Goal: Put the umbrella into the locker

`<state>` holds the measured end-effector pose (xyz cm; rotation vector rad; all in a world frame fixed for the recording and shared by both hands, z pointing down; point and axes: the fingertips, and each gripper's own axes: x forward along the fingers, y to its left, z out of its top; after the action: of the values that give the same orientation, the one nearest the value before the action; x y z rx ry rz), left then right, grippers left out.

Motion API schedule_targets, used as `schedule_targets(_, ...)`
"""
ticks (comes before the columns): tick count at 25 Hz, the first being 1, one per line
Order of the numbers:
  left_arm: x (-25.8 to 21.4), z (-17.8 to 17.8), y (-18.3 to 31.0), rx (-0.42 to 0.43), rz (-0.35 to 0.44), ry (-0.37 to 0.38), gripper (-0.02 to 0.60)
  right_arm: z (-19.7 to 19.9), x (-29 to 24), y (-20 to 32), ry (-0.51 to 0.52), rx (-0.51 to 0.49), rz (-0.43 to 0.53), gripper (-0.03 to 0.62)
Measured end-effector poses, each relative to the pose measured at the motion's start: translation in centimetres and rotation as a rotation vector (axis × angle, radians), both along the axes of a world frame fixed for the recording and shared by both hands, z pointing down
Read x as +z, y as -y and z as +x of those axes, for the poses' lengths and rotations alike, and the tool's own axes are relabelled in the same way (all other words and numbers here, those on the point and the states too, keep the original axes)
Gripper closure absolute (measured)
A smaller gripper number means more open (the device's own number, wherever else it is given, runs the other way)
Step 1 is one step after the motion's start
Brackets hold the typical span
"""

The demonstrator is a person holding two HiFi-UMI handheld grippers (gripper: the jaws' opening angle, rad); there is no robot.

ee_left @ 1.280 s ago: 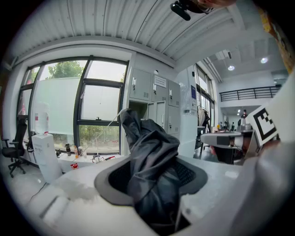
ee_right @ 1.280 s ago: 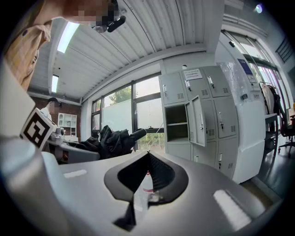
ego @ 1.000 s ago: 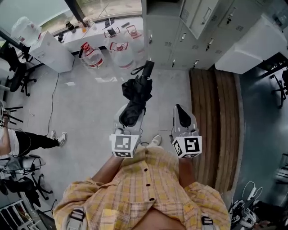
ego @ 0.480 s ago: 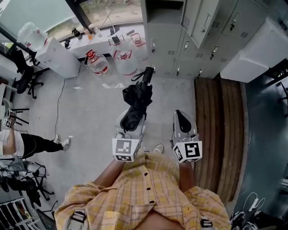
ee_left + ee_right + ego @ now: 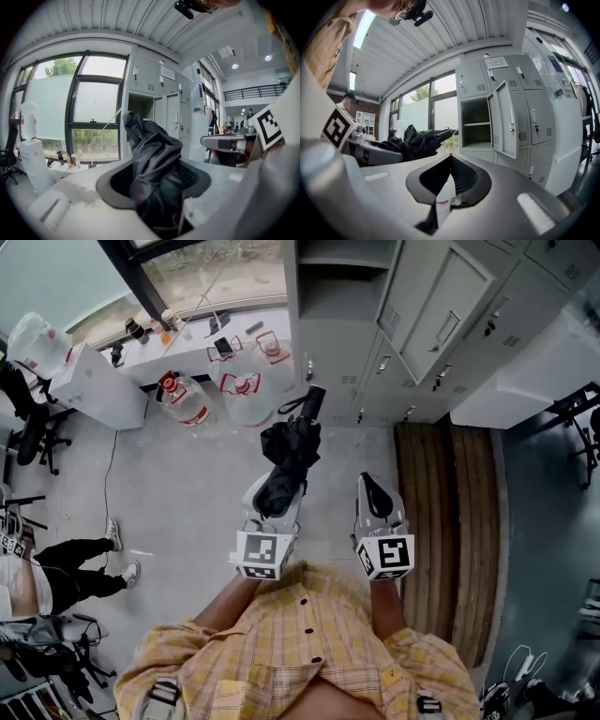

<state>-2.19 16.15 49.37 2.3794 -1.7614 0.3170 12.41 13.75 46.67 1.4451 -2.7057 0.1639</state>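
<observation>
A folded black umbrella [image 5: 289, 451] sticks forward out of my left gripper [image 5: 272, 498], which is shut on its crumpled canopy; the handle [image 5: 312, 401] points toward the lockers. In the left gripper view the dark fabric [image 5: 154, 159] fills the space between the jaws. My right gripper [image 5: 375, 491] rides beside it, shut, with nothing in it. In the right gripper view its jaws [image 5: 451, 157] meet at the tips. The grey locker [image 5: 476, 124] stands ahead with one compartment open and its door [image 5: 506, 117] swung to the right; the umbrella [image 5: 419, 138] shows at the left.
Two big water jugs [image 5: 183, 399] [image 5: 246, 390] stand on the floor left of the lockers, under a window ledge. A white cabinet [image 5: 98, 381] is at the far left, a wooden floor strip [image 5: 450, 521] at the right. Another person's legs [image 5: 66, 563] show at the left edge.
Both grippers and the umbrella have moved forward toward the lockers, which now look nearer and larger. The grip on the umbrella is unchanged.
</observation>
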Motion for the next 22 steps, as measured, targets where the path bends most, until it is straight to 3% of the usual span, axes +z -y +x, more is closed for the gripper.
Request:
schedule_targets(12,-0.9,-5.9,18.9,0.201,-0.052,-0.013,0.351,-7.5,-2.1,17.7,-0.03,0.139,-0.038,0.595)
schedule_targets(22,-0.5,-8.5,26.9,0.286,-0.051,-0.026,0.351,-11.0,-2.3,24.7,-0.053,0.2,-0.018,0.595)
